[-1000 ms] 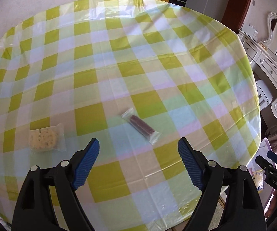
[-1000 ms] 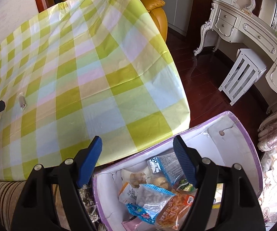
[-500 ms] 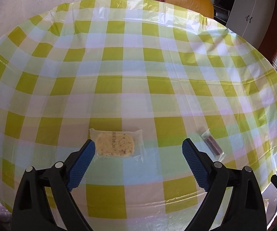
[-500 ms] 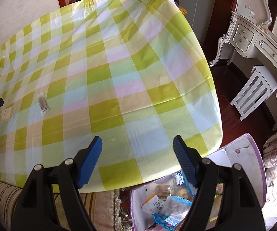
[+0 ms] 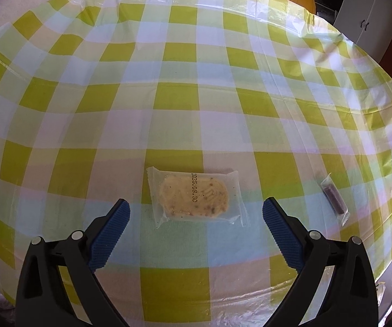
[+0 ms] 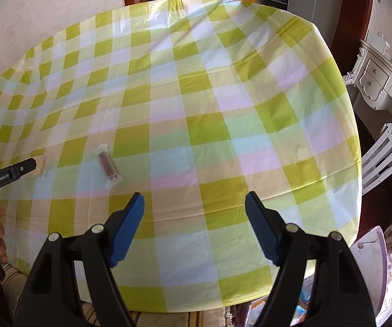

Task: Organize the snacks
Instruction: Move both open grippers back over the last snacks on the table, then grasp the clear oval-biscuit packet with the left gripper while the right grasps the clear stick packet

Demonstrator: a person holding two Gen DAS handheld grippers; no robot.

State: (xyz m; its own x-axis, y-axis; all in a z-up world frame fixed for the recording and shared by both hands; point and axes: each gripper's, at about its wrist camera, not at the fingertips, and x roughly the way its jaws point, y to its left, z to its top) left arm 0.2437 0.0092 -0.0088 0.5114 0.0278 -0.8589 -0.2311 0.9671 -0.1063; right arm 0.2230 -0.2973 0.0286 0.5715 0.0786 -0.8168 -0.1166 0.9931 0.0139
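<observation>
The biscuit packet, a pale oblong biscuit sealed in a clear wrapper with a printed date, is lying flat on the checked tablecloth, just ahead of the left tongs and centred on the gap between their blue pads; those tongs are widening at this moment, with nothing between the pads and neither pad touching the wrapper; the second snack, a dark bar in a clear sleeve, is lying off to the right of the left tongs, well apart from the biscuit, near the cloth's right edge. In the right wrist view the same dark bar is sitting ahead and to the left of the right tongs; these are standing open and gripping nothing, hovering over bare cloth near the table's front edge; one black finger of the left tongs is showing at the far left, beside the biscuit's faint wrapper; a purple-rimmed box is peeking out at the lower right, below the table edge, behind the right finger.
</observation>
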